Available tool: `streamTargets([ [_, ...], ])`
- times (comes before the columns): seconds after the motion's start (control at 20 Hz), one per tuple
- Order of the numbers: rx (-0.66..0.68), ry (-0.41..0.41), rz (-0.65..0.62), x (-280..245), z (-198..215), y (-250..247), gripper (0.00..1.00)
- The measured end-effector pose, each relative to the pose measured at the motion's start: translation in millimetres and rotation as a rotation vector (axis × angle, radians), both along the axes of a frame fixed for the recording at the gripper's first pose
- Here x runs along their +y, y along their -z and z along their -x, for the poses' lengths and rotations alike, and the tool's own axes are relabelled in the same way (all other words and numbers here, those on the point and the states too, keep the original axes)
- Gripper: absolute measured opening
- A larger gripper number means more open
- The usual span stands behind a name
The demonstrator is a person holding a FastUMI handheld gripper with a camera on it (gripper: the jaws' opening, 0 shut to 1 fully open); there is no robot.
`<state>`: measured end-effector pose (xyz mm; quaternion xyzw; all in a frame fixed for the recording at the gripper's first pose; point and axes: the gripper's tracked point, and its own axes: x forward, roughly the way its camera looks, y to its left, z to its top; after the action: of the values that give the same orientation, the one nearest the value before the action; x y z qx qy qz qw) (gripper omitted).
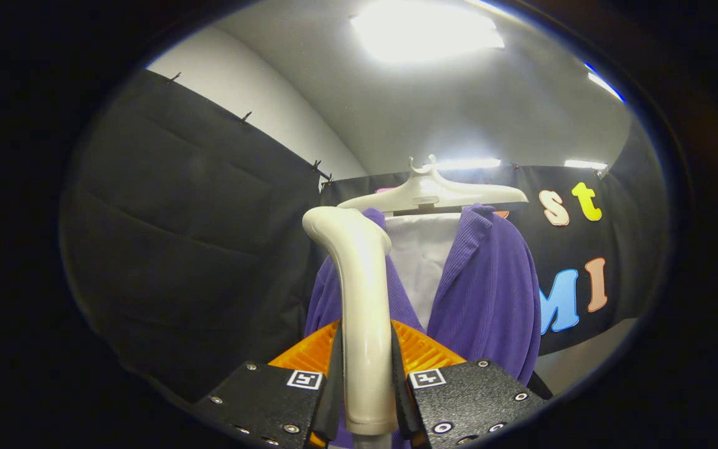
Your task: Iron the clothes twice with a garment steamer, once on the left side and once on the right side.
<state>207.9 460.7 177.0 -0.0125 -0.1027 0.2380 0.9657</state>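
Black cloth walls the booth behind a purple garment (490, 293) on a white hanger (434, 193). Both fingers of the tool (366, 368) clamp the garment steamer (359, 299), its head against the garment's left front.

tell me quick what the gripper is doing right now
Gripper: shut on the steamer handle, both fingers pressing its sides, head up by the purple top.

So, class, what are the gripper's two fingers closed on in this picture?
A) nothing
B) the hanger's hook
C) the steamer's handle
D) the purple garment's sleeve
C: both fingers press on the steamer's handle, which rises between them toward the purple garment on its hanger.
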Motion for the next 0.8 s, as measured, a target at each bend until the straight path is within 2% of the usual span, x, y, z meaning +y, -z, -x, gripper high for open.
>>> streamTargets([
  [0.55, 0.150, 0.036, 0.062, -13.2, -3.8, 87.8, 0.36],
  [0.8, 0.200, 0.013, 0.110, -18.8, 7.5, 128.2, 0.36],
])
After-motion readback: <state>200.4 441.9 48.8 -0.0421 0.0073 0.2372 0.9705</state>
